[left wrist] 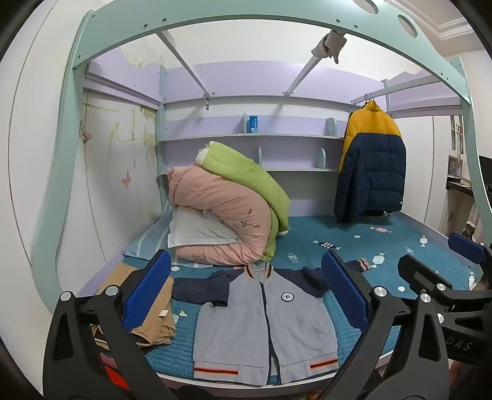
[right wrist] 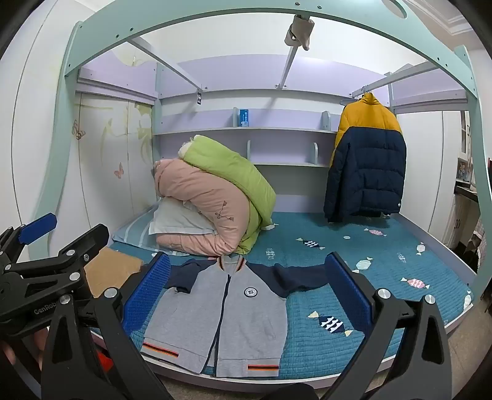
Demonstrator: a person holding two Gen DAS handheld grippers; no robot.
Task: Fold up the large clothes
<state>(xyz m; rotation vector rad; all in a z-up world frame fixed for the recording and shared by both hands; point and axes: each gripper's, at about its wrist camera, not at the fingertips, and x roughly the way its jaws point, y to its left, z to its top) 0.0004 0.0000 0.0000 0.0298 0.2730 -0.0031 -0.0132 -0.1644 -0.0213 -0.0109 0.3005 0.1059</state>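
Observation:
A grey zip jacket (left wrist: 264, 320) with navy sleeves and a round chest badge lies flat, front up, at the near edge of the bed; it also shows in the right wrist view (right wrist: 221, 317). Its sleeves spread out to both sides. My left gripper (left wrist: 246, 295) is open and empty, held above the jacket. My right gripper (right wrist: 249, 295) is open and empty, held above the jacket beside the left one. Each gripper shows in the other's view, the right gripper (left wrist: 446, 255) at the right and the left gripper (right wrist: 61, 230) at the left.
A tan garment (left wrist: 147, 310) lies folded left of the jacket. Rolled pink and green quilts (left wrist: 233, 209) and a pillow sit at the back left of the teal bed cover (left wrist: 384, 255). A yellow and navy puffer jacket (left wrist: 372, 166) hangs at the right. The green bed frame (left wrist: 246, 21) arches overhead.

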